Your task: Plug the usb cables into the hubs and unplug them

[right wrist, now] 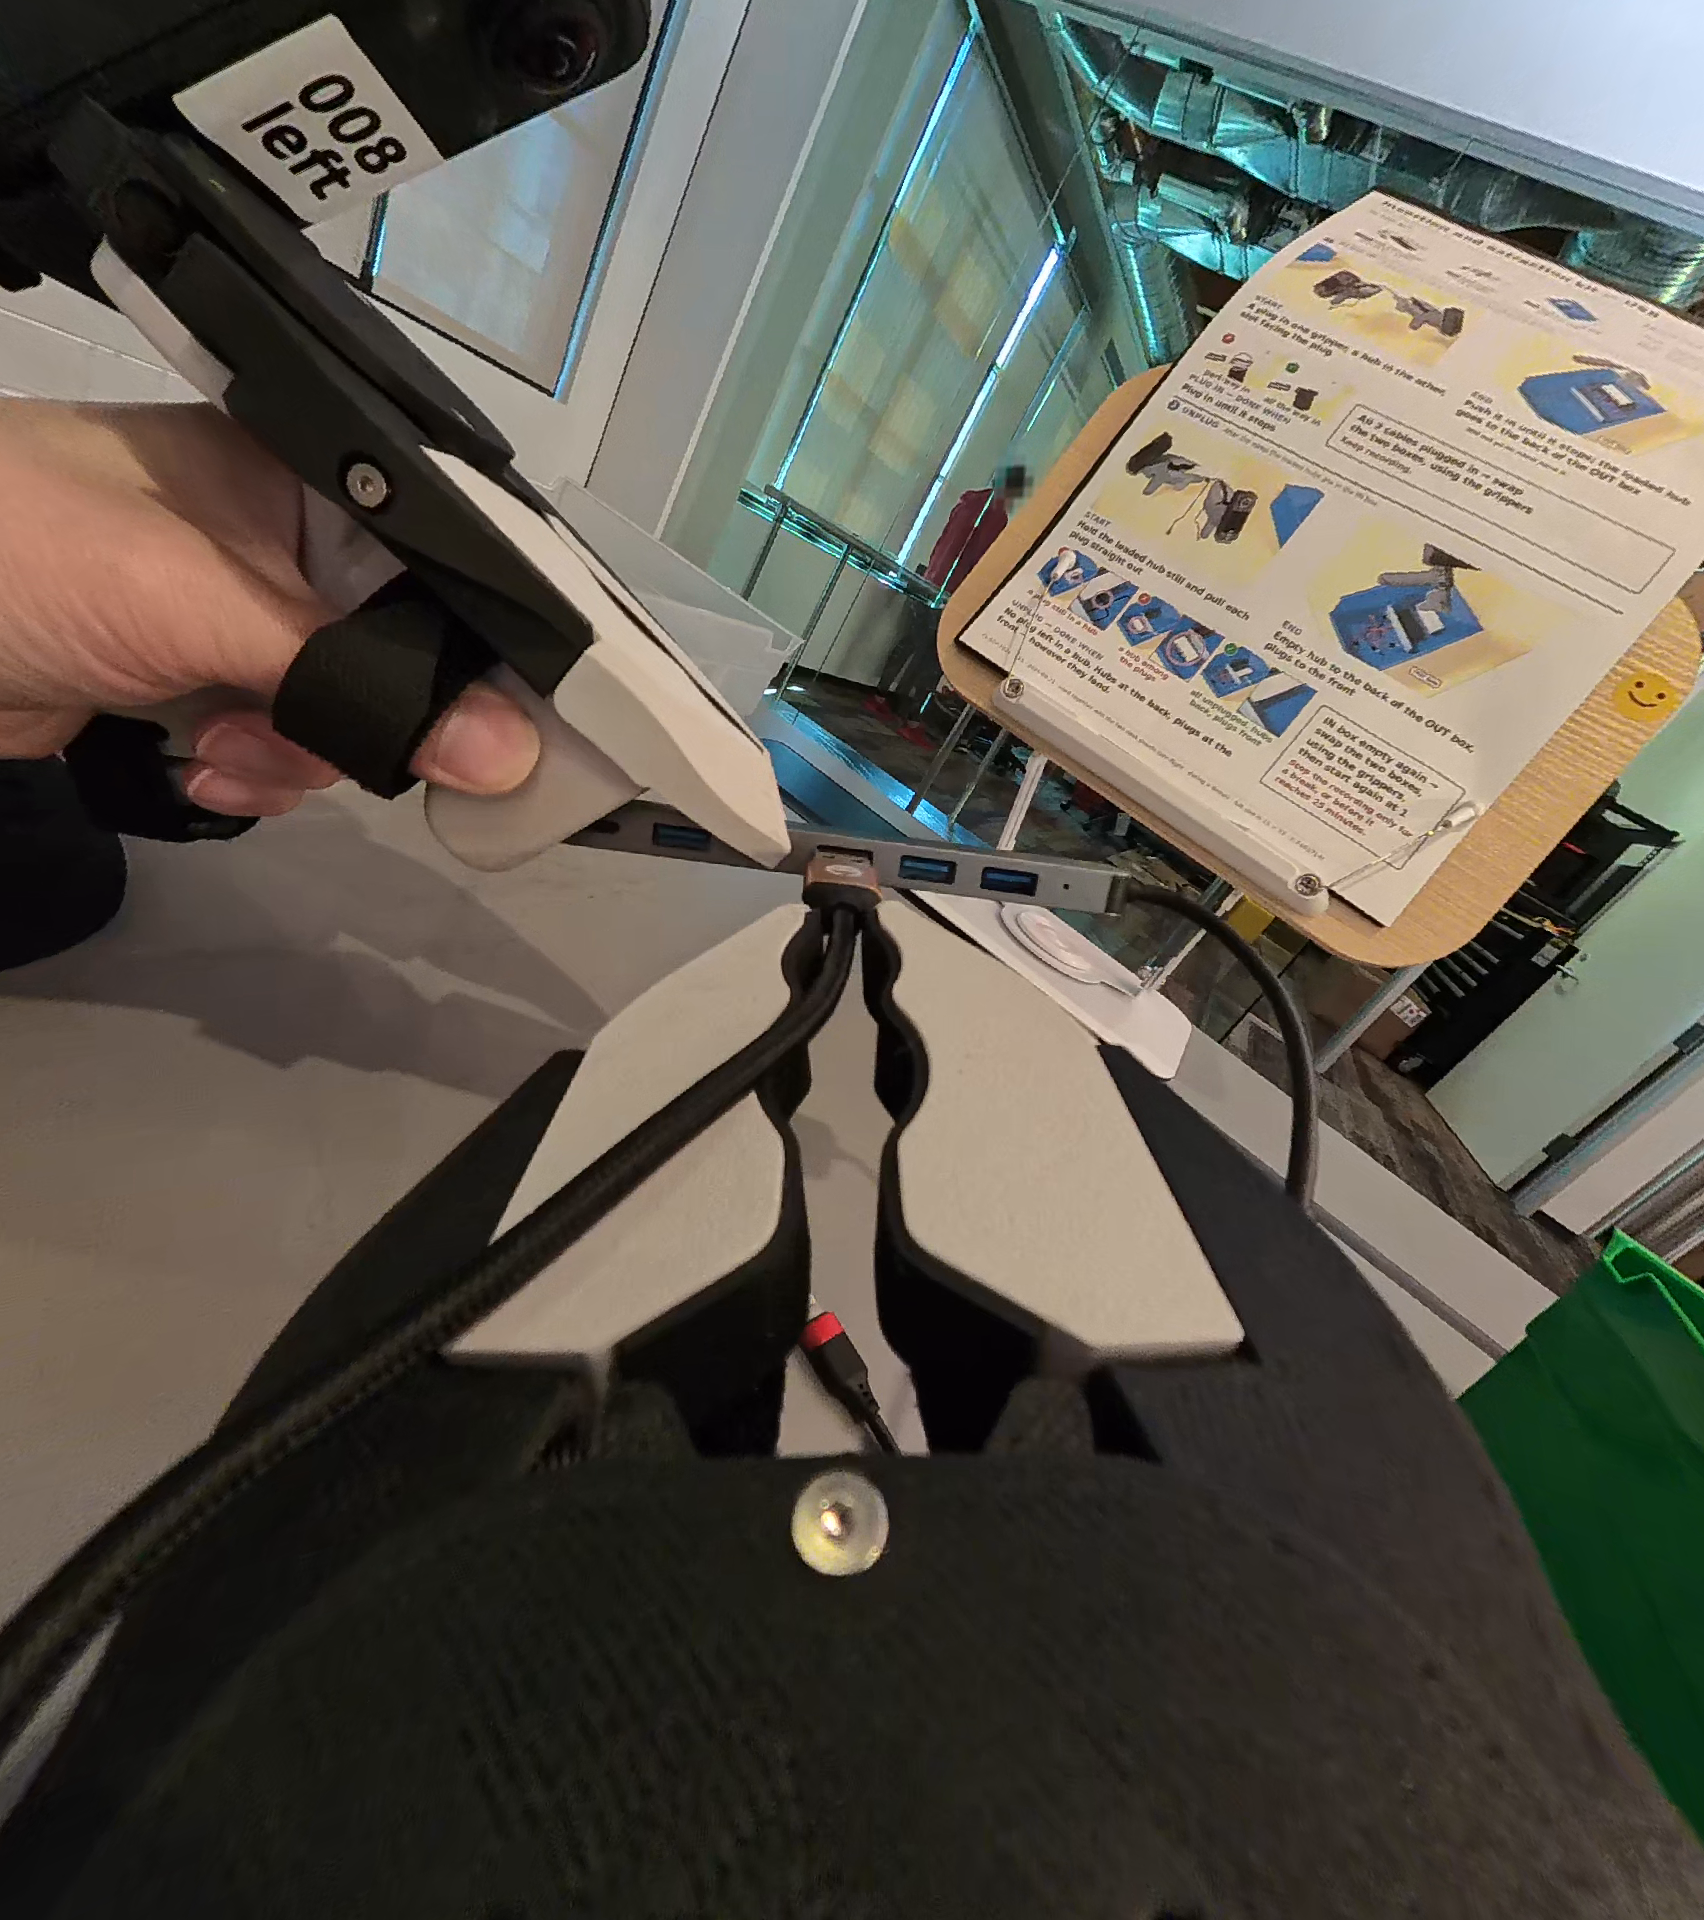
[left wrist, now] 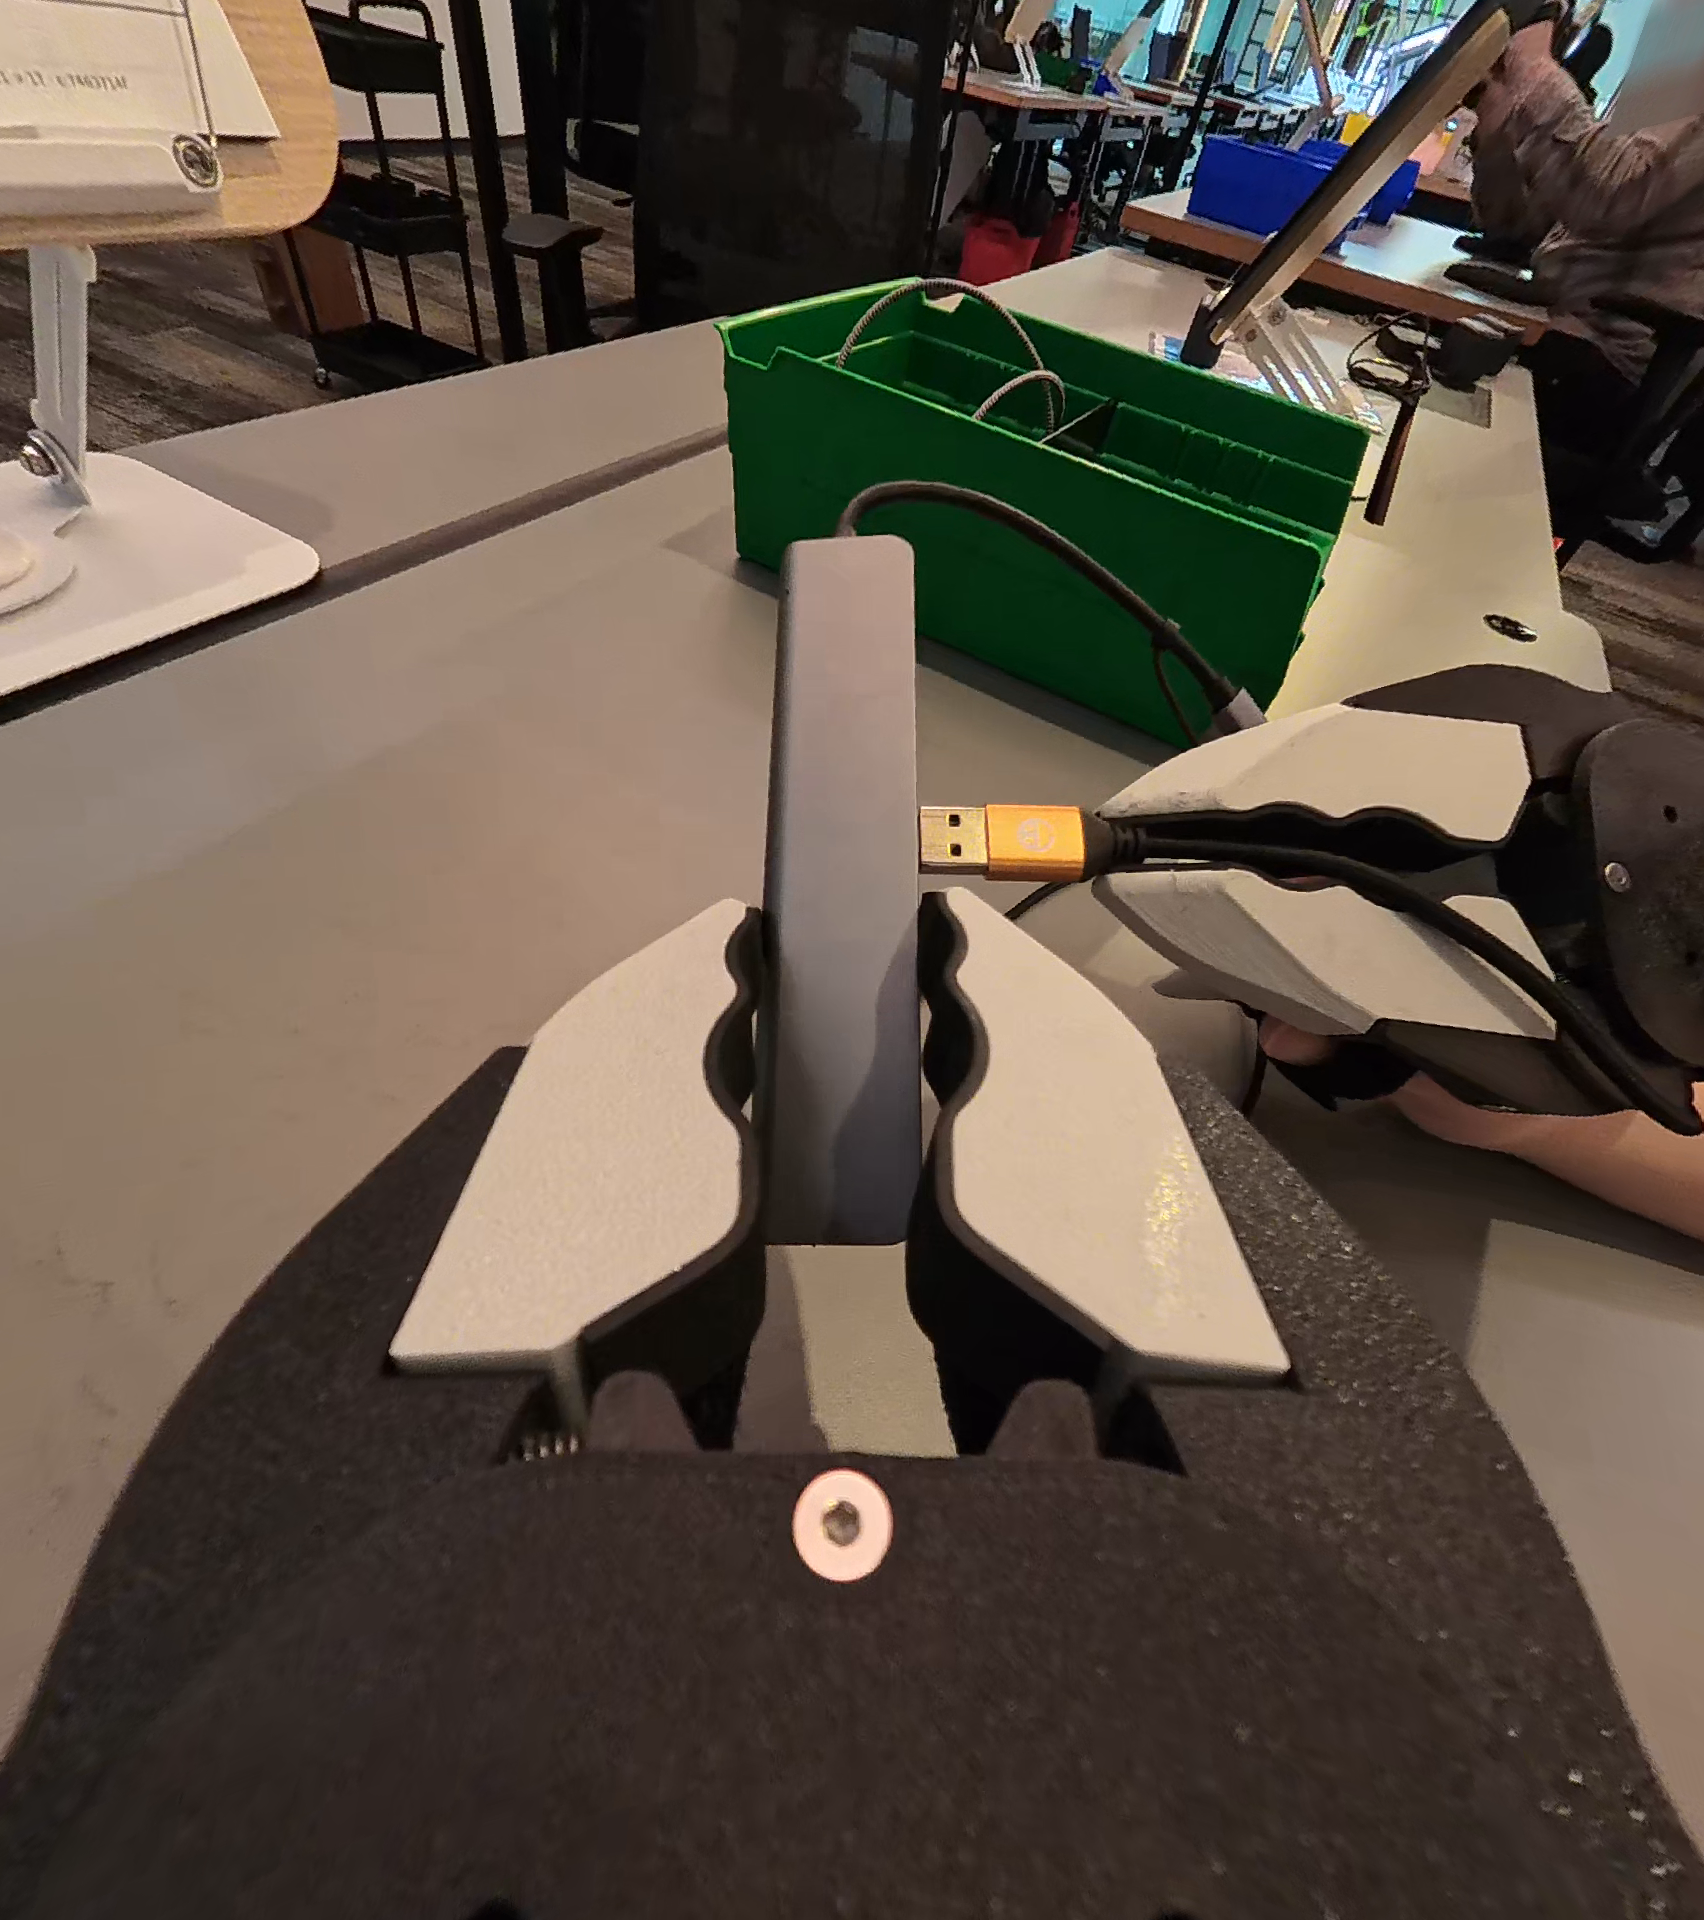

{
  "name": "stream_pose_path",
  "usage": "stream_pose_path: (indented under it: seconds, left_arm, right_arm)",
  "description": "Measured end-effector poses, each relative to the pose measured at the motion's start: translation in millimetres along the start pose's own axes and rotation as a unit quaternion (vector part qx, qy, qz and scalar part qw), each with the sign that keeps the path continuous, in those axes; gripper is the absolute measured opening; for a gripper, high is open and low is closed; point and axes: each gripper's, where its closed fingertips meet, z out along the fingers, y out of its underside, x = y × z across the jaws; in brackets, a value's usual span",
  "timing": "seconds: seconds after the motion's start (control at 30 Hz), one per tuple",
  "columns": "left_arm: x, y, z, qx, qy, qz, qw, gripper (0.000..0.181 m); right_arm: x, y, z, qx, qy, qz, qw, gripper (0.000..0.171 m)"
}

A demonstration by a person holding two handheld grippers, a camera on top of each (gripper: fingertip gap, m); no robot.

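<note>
Grey hub (left wrist: 843, 883), blue ports (right wrist: 926, 869); orange plug (left wrist: 1030, 842), black braided cable (right wrist: 619, 1174); green bin (left wrist: 1035, 540); grey table (left wrist: 308, 935).

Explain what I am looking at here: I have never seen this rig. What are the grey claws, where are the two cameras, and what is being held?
No robot: a person holds a two-finger gripper in each hand, each carrying a camera that looks along its fingers. In the left wrist view, the left gripper clamps a slim grey USB hub. The right gripper pinches a black cable just behind its orange USB plug, whose metal tip is at the hub's side but still exposed. A green bin holding more cables stands on the grey table.
</note>
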Motion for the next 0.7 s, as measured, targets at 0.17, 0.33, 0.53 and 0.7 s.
stream_pose_path:
  seconds: [0.17,0.33,0.53,0.7]
  left_arm:
    - [0.5,-0.2,-1.0,0.000,0.003,0.001,1.000,0.028]
    - [0.1,1.2,-0.6,-0.004,-0.001,0.005,1.000,0.028]
    - [0.8,1.4,0.1,-0.004,-0.003,0.012,1.000,0.028]
    - [3.1,2.0,1.6,-0.007,-0.002,0.020,1.000,0.028]
  right_arm:
    - [-0.1,-0.3,-0.2,0.002,-0.001,-0.006,1.000,0.008]
    - [-0.4,0.3,0.3,0.006,-0.007,0.000,1.000,0.008]
    - [0.0,0.1,0.8,0.006,-0.006,0.006,1.000,0.008]
    - [0.9,2.1,1.7,0.002,-0.006,0.008,1.000,0.008]
